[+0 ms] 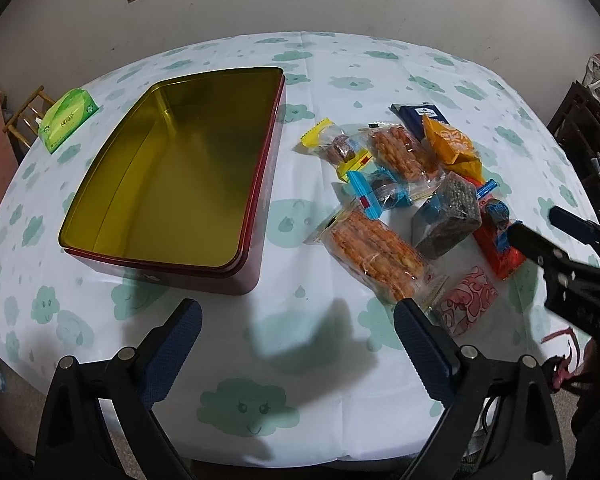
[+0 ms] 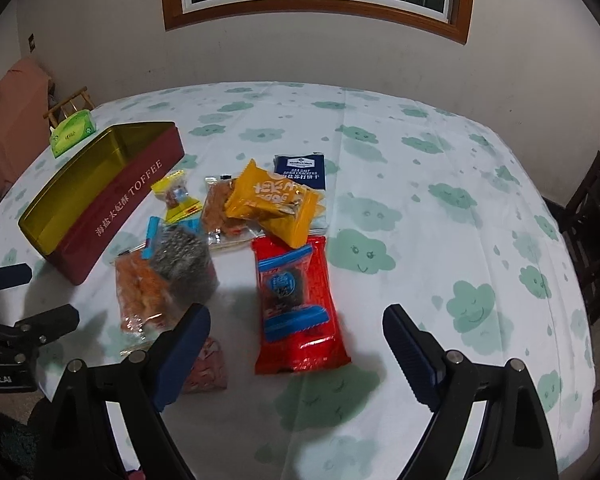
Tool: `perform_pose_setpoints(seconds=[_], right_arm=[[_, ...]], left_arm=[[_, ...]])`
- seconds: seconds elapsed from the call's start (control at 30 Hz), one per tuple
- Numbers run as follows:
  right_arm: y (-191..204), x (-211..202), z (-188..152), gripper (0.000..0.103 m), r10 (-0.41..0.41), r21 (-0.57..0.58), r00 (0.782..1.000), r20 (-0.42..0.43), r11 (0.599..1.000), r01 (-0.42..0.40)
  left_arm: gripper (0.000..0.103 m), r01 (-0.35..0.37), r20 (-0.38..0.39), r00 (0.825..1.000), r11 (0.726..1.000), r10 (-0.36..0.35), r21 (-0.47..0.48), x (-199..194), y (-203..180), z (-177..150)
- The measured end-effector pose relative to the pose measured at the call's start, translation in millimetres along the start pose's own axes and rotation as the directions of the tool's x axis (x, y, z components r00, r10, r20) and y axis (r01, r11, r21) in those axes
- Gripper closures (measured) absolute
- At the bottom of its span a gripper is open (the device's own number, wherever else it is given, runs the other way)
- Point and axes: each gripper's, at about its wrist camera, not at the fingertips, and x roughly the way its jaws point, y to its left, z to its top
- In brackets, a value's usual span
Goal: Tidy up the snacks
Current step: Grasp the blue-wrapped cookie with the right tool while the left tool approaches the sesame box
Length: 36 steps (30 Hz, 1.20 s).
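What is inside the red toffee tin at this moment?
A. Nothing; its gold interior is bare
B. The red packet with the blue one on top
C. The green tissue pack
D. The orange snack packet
A. The left wrist view looks straight into the tin and shows only bare gold floor and walls; the snack packets all lie on the tablecloth beside it.

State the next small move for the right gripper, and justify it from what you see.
Probably lower the right gripper onto the red packet: its open jaws hang over that packet, nothing is held, and the tin is empty with every snack lying on the table.
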Motion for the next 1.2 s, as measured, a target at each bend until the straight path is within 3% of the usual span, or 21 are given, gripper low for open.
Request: perform_pose_setpoints(seconds=[0.1, 0.27, 0.67, 1.2], right_arm=[[-5, 10, 3, 0.043, 0.026, 0.006, 0.999, -0.023, 1.0, -0.025], [-4, 20, 5, 0.043, 0.038, -0.009, 0.999, -0.036, 0.999, -0.038], [0, 41, 10, 0.065, 0.072, -0.025, 0.994, -0.079, 0.997, -0.074], [0, 50, 16, 0.065, 0.083, -0.046, 0.993, -0.081, 0.995, -0.086]], left_arm=[[0.012, 0.005, 0.001, 1.0, 1.0, -0.005, 0.012, 1, -2, 0], [0.013, 0.007, 0.004, 1.0, 0.999, -0.008, 0.048, 3, -10, 4], [0.017, 0.03, 0.012, 0.999, 0.995, -0.031, 0.098, 7, -24, 13], [0.017, 0.07, 0.015, 0.997, 0.989, -0.073, 0.131, 9, -37, 19]])
